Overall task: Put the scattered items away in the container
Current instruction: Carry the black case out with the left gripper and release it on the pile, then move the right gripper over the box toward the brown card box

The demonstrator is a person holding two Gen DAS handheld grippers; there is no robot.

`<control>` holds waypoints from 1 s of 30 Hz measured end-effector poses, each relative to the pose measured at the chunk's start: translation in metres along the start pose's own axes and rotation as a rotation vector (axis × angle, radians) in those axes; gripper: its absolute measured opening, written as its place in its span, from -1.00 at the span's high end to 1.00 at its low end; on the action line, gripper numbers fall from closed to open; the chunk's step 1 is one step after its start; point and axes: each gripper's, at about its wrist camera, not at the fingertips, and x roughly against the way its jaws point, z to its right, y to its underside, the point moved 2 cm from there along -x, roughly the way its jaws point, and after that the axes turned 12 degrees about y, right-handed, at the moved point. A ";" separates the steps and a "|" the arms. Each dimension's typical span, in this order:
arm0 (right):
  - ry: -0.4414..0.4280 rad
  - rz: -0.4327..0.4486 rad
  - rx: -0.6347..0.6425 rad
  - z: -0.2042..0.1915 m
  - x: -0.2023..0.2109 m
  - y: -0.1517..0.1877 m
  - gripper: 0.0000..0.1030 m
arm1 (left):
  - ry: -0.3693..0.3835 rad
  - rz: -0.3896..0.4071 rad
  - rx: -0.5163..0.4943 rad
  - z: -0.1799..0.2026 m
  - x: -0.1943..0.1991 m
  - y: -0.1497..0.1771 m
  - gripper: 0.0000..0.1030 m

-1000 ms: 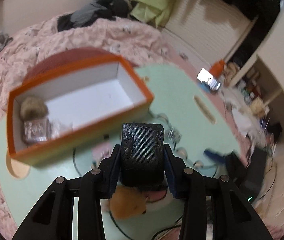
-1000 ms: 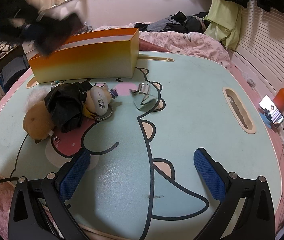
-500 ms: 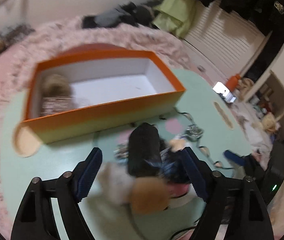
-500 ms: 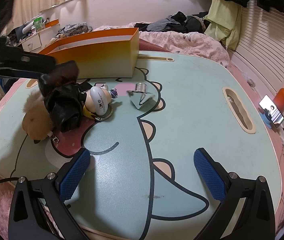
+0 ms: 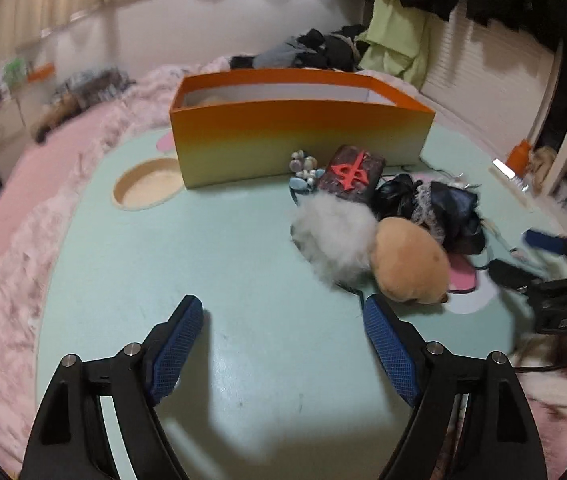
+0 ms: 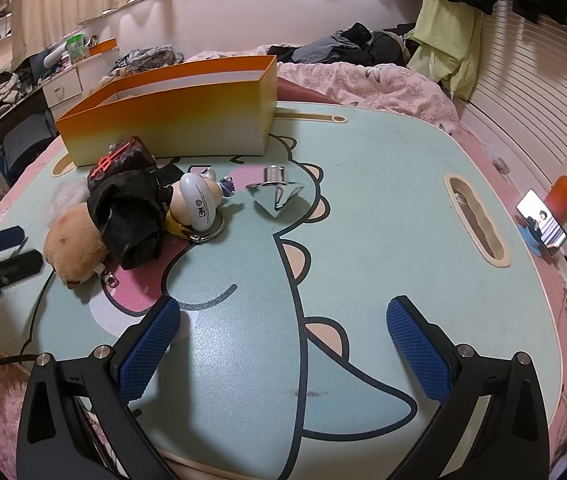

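The orange box (image 5: 299, 136) stands at the back of the green mat; it also shows in the right wrist view (image 6: 171, 120). In front of it lies a pile: a black pouch with a red mark (image 5: 352, 176), a white fluffy ball (image 5: 335, 236), a tan plush (image 5: 407, 264), black cloth (image 5: 443, 208) and small beads (image 5: 303, 168). The right wrist view also shows a white figure keychain (image 6: 199, 204) and a silver cone (image 6: 276, 196). My left gripper (image 5: 283, 320) is open and empty, low over the mat, short of the pile. My right gripper (image 6: 283, 328) is open and empty.
A pink blanket (image 5: 15, 240) surrounds the mat. An oval cutout (image 5: 147, 188) lies left of the box, a slot cutout (image 6: 475, 220) at the right. A phone (image 6: 541, 224) and an orange bottle (image 6: 563, 192) stand beyond the mat's right edge.
My left gripper opened and let go of the black pouch, which now lies in front of the box. It pulled back and down. My right gripper has not moved.
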 end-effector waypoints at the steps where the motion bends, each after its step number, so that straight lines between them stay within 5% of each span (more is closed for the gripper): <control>1: 0.000 0.000 -0.001 0.001 0.000 0.000 -0.99 | -0.011 0.002 -0.016 0.003 -0.001 0.001 -0.71; 10: 0.003 -0.001 -0.001 0.002 0.000 0.001 -0.99 | -0.031 0.051 -0.002 0.005 -0.001 0.012 -0.97; 18: 0.039 0.039 -0.002 -0.002 0.014 -0.005 -0.99 | -0.028 0.065 -0.008 0.010 -0.003 0.010 -0.99; 20: 0.019 0.116 0.012 -0.009 0.033 -0.022 -0.99 | -0.028 0.065 -0.008 0.010 -0.003 0.010 -0.99; 24: -0.186 0.176 0.037 -0.035 0.062 -0.083 -0.99 | -0.026 0.065 -0.008 0.010 -0.003 0.011 -0.99; 27: -0.314 0.115 0.072 -0.068 0.053 -0.139 -0.96 | -0.024 0.067 -0.009 0.011 -0.002 0.011 -0.99; 30: -0.347 -0.055 0.129 -0.111 0.010 -0.179 -0.86 | -0.025 0.067 -0.009 0.012 -0.002 0.011 -0.99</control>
